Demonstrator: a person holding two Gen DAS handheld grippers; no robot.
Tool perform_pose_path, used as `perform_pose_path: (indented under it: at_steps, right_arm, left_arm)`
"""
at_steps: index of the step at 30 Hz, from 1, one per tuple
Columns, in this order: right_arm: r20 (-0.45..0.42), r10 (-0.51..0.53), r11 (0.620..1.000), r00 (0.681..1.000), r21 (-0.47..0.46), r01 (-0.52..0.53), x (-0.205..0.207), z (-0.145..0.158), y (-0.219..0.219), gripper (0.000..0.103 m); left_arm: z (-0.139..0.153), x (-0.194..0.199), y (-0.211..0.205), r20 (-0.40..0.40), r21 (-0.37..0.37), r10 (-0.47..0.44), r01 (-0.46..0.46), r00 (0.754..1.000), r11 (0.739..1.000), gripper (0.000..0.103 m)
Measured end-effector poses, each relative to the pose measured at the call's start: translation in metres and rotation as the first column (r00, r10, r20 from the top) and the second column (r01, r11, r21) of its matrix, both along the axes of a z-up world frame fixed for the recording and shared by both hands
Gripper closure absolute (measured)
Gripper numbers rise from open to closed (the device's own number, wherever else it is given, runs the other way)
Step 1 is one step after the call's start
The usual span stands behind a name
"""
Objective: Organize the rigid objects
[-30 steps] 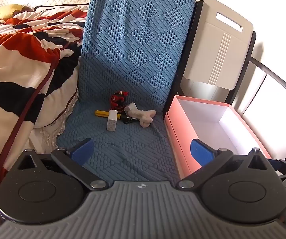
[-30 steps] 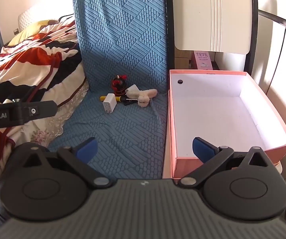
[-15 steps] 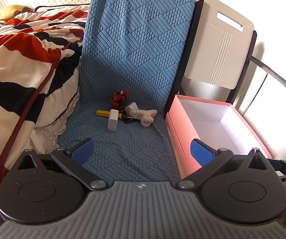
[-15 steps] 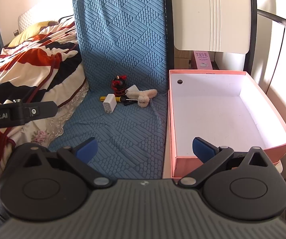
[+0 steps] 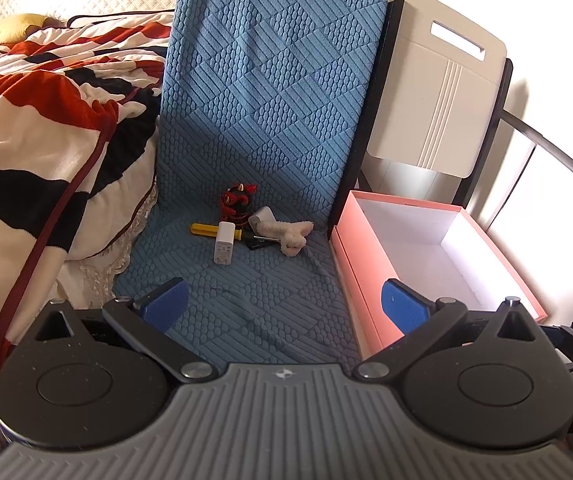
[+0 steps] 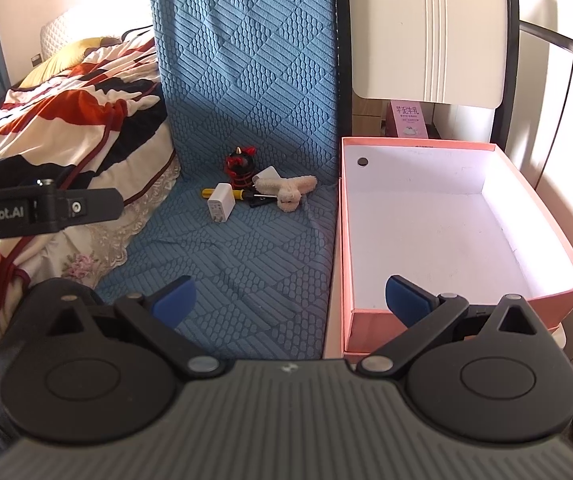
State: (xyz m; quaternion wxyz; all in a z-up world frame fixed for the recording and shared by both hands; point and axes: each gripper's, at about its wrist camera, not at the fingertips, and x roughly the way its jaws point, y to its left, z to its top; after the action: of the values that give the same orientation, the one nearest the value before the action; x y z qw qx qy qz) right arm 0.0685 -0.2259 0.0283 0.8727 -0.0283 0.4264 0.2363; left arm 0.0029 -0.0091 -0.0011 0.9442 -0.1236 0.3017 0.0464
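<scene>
A small pile lies on the blue quilted seat (image 5: 246, 280): a white charger (image 5: 224, 245), a yellow-handled screwdriver (image 5: 204, 229), a red and black figure (image 5: 238, 202), a cream fluffy clip (image 5: 292, 236) and a small black item (image 5: 255, 245). The same pile shows in the right wrist view, with the charger (image 6: 219, 203) and the clip (image 6: 290, 192). An open pink box (image 6: 446, 220) with a white inside stands right of the seat; it also shows in the left wrist view (image 5: 426, 248). My left gripper (image 5: 282, 304) and right gripper (image 6: 290, 300) are both open, empty and well short of the pile.
A bed with a red, black and white striped blanket (image 5: 46, 128) lies to the left. A white folding board (image 5: 434, 100) leans behind the box. The left gripper's handle (image 6: 42, 212) crosses the left of the right wrist view. A pink carton (image 6: 406, 118) stands behind the box.
Both views have shifted very slightly; the pile and the box have not moved and both grippers stay open.
</scene>
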Motion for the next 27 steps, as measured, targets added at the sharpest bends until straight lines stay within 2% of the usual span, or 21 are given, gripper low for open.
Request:
perform_pose_path:
  at_steps: [17, 27]
  right_arm:
    - [-0.013, -0.021, 0.999, 1.000, 0.036, 0.022, 0.0023, -0.0008, -0.0026, 0.000]
    - [-0.019, -0.007, 1.000, 1.000, 0.027, 0.007, 0.0013, -0.0014, 0.0012, 0.000]
  left_arm:
    - [-0.0011, 0.0010, 0.0000, -0.004, -0.006, 0.000, 0.000, 1.000, 1.000, 0.000]
    - [-0.0014, 0.0011, -0.0004, -0.001, -0.005, -0.002, 0.002, 1.000, 1.000, 0.000]
